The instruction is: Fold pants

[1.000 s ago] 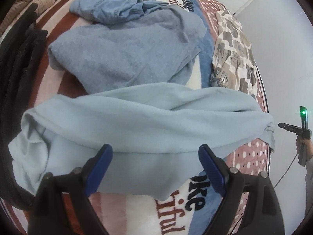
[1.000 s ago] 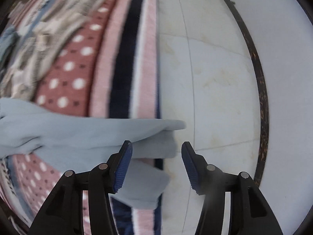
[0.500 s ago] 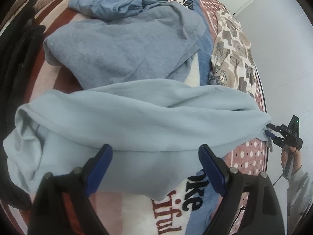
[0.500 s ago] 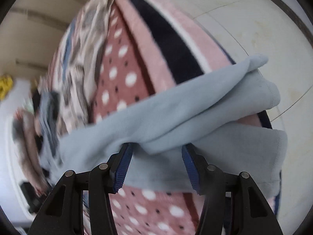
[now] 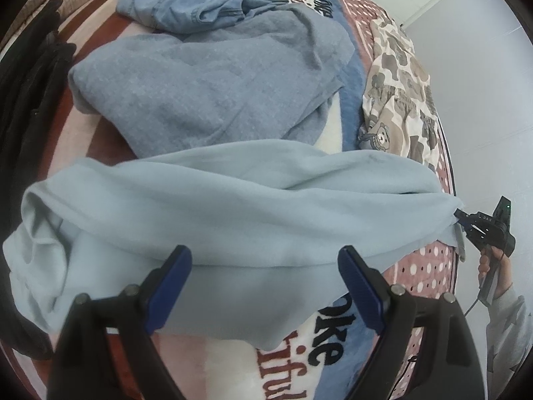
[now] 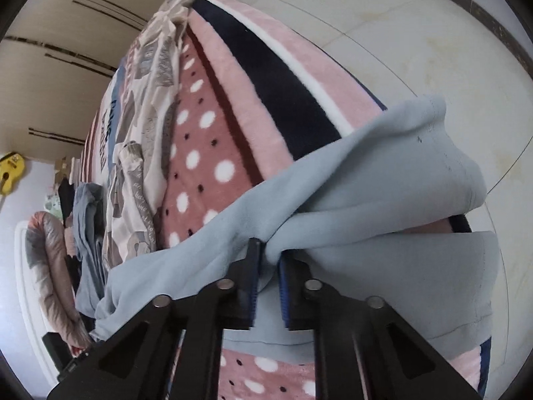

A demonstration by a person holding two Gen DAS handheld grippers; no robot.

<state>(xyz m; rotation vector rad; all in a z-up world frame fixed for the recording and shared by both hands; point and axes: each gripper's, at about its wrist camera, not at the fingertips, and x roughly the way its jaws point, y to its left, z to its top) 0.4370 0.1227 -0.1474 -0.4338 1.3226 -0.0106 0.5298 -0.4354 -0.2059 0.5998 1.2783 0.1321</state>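
One pair of light blue pants (image 5: 233,206) lies bunched across the near edge of the bed (image 5: 429,266), one end hanging off the bed's side edge. Right gripper (image 6: 268,260) is clenched on a fold of the pants near that hanging end (blue pads nearly together, fabric pinched between). Left gripper (image 5: 265,266) is released, jaws wide, hovering above the pants' middle; can't tell if the tips touch the cloth. Other laundry on the bed, counted: one grey-blue towel-like garment (image 5: 213,76) just behind the pants, one denim piece (image 5: 186,0) at the far edge, one bear-print garment (image 5: 399,93) along the side edge, dark clothing (image 5: 30,106) on the opposite side. Blanket lettering is only partly legible: "ke", "ifu".
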